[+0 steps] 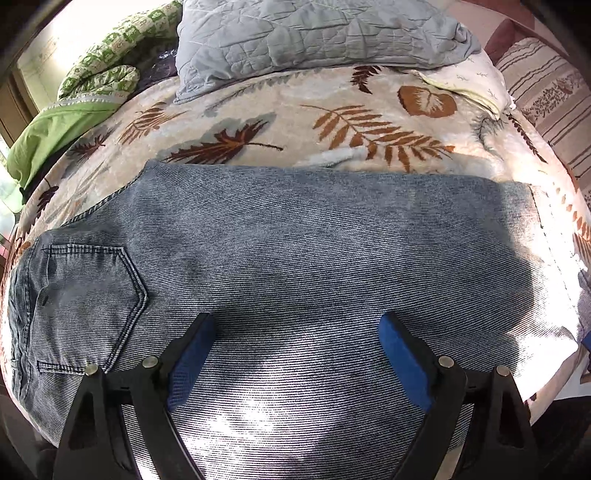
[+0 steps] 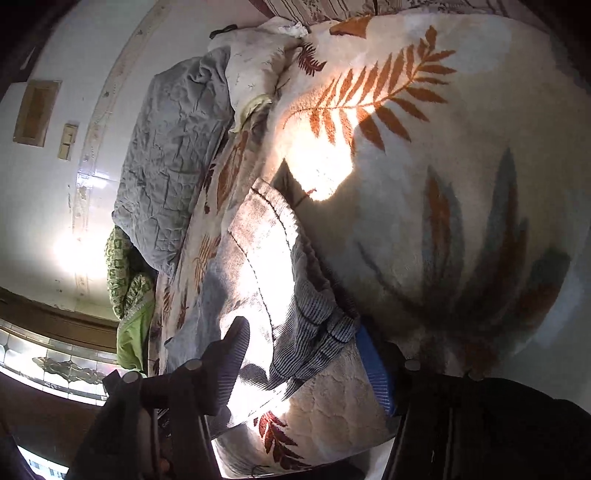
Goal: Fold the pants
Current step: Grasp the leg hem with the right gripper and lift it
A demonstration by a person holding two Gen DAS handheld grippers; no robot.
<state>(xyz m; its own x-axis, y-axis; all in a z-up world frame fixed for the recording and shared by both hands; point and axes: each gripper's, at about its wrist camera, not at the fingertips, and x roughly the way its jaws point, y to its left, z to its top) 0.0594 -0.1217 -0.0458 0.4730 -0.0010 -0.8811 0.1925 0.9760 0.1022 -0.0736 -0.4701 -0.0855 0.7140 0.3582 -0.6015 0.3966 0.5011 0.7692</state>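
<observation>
Blue-grey jeans (image 1: 295, 240) lie flat across the bed, folded lengthwise, with a back pocket (image 1: 88, 295) at the left. My left gripper (image 1: 297, 328) hovers just over the middle of the denim, jaws wide open, nothing between them. In the right wrist view the leg end of the jeans (image 2: 258, 266) runs away from me. Its rumpled hem (image 2: 317, 332) lies on the blanket between the fingers of my right gripper (image 2: 301, 336). That gripper stands about half open; the blue pad (image 2: 373, 362) sits close beside the hem, and the other finger is clear of it.
A leaf-patterned fleece blanket (image 1: 332, 110) covers the bed. A grey quilted cover (image 1: 314, 33) and a green patterned cloth (image 1: 99, 74) are piled at the far side, and a striped pillow (image 1: 546, 96) lies far right. A white wall (image 2: 55, 184) and a window (image 2: 55, 365) stand beyond the bed.
</observation>
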